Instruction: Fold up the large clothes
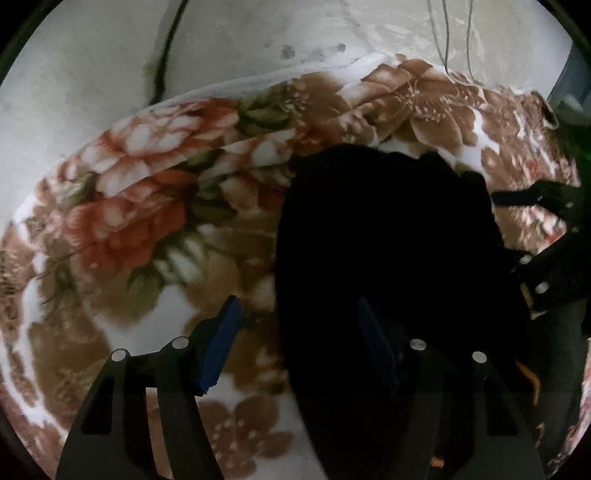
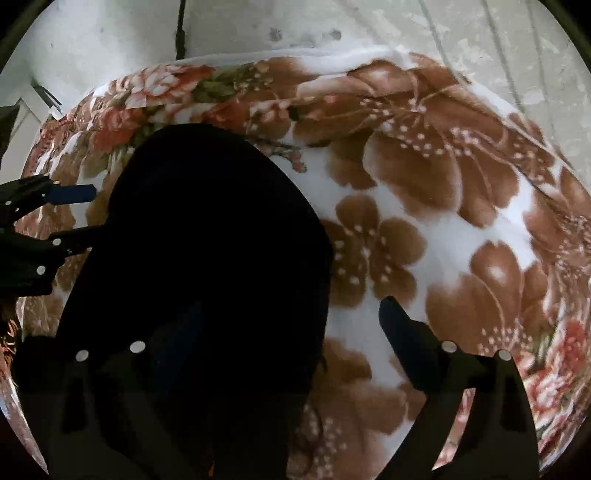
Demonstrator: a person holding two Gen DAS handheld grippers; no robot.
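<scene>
A black garment (image 1: pixel 388 240) lies bunched on a floral blanket (image 1: pixel 147 221); it also shows in the right wrist view (image 2: pixel 207 258). My left gripper (image 1: pixel 299 343) is open, its jaws wide apart, hovering over the garment's left edge; its right finger is above the black cloth, its left above the blanket. My right gripper (image 2: pixel 291 332) is open over the garment's right edge, its left finger lost against the black cloth. Each gripper shows in the other's view: the right one (image 1: pixel 517 221), the left one (image 2: pixel 88 214), both with jaws apart.
The floral blanket (image 2: pixel 424 221) covers the whole work surface. A pale wall (image 1: pixel 258 37) stands behind, with a dark cable (image 1: pixel 166 55) and thin wires (image 1: pixel 458 33) hanging down it.
</scene>
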